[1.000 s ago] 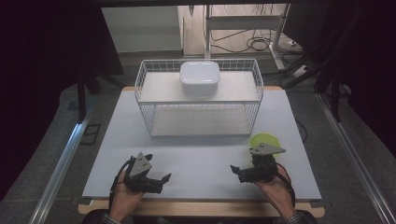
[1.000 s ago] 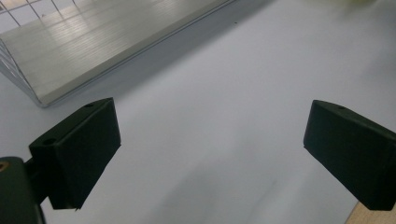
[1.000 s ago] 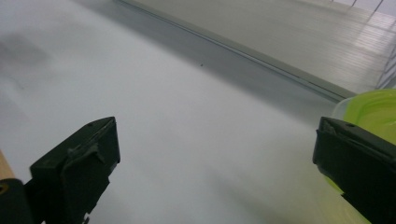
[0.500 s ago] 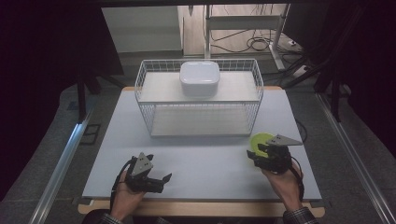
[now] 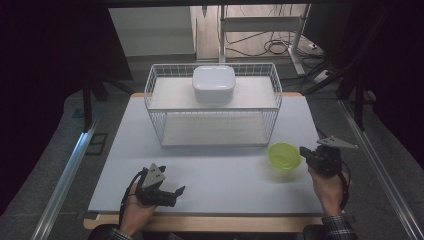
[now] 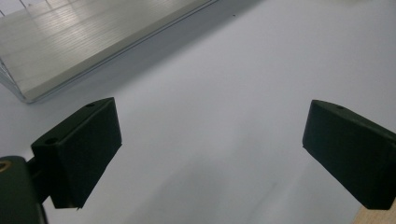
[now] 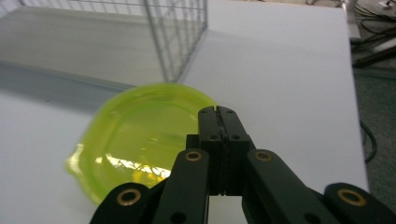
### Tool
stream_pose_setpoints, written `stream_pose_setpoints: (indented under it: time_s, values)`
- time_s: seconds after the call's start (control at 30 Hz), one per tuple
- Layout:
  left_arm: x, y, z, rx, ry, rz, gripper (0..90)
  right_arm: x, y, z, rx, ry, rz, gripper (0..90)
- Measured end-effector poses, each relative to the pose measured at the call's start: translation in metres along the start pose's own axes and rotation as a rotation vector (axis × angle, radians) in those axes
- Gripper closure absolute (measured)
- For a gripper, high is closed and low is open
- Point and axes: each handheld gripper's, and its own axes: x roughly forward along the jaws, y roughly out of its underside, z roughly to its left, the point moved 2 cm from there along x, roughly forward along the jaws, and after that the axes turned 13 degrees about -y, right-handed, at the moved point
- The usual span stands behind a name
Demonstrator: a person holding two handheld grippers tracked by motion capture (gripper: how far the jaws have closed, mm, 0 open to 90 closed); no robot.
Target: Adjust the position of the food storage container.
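A translucent yellow-green lid (image 5: pixel 283 155) lies flat on the white table (image 5: pixel 215 170), in front of the wire basket's right corner. My right gripper (image 5: pixel 303 151) sits just right of it, held level and pointing left at its rim. In the right gripper view the right gripper (image 7: pixel 218 111) is shut, tips over the near-right edge of the lid (image 7: pixel 140 135). The jaws have just been closing, with nothing between them. My left gripper (image 5: pixel 176 196) rests at the front left, open. In the left gripper view the left gripper (image 6: pixel 210 154) has only bare table between its pads.
A white wire basket (image 5: pixel 150 95) stands mid-table at the back, with a white lidded box (image 5: pixel 214 84) on its upper shelf. Its corner (image 7: pixel 177 42) stands close beyond the lid. The table's right edge (image 5: pixel 320 150) lies next to my right hand.
My right gripper has swung from the front edge out to the right side of the lid and risen slightly; its jaws went from wide open to shut. The left hand stayed put.
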Motion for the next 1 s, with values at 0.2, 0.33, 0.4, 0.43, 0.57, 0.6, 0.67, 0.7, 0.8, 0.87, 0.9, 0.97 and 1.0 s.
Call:
stream_pose_setpoints:
  time_s: [0.2,0.33,0.4,0.43,0.57,0.6,0.67,0.7,0.8,0.87,0.9,0.97,1.0]
  values:
    - [0.001,0.0,0.0,-0.002,0.003,0.004,4.2,0.011,0.002,-0.02,0.021,0.032,0.031,89.9]
    - [0.002,0.001,0.001,-0.008,0.0,0.006,4.3,0.021,0.004,-0.029,0.032,0.028,0.066,89.8]
    - [0.002,0.001,0.001,-0.008,0.001,0.007,4.3,0.026,0.004,-0.029,0.031,0.016,0.081,89.9]
    - [0.003,0.001,0.0,-0.007,0.001,0.009,4.3,0.027,0.004,-0.028,0.031,0.013,0.086,89.8]
    - [0.003,0.001,0.0,-0.002,0.003,0.013,4.3,0.031,0.005,-0.026,0.016,0.024,0.112,89.8]
    - [0.003,0.001,0.0,-0.001,0.003,0.013,4.4,0.031,0.006,-0.026,0.017,0.024,0.117,89.8]
    - [0.003,0.001,0.0,0.0,0.004,0.014,4.4,0.033,0.006,-0.025,0.018,0.021,0.124,89.8]
    - [0.003,0.001,0.0,0.0,0.004,0.015,4.4,0.033,0.007,-0.024,0.019,0.017,0.126,89.8]
    - [0.003,0.001,0.0,0.0,0.005,0.016,4.4,0.035,0.007,-0.019,0.025,-0.001,0.137,89.7]
    - [0.003,0.001,-0.001,0.002,0.006,0.018,4.5,0.037,0.008,-0.015,0.018,-0.019,0.143,89.7]
    - [0.003,0.001,-0.001,0.002,0.006,0.018,4.5,0.038,0.008,-0.012,0.022,-0.03,0.147,89.7]
    - [0.003,0.001,-0.001,0.001,0.008,0.02,4.5,0.039,0.009,-0.008,0.017,-0.044,0.153,89.6]
    - [0.004,0.002,-0.001,0.001,0.008,0.02,4.5,0.04,0.009,-0.005,0.02,-0.053,0.153,89.7]
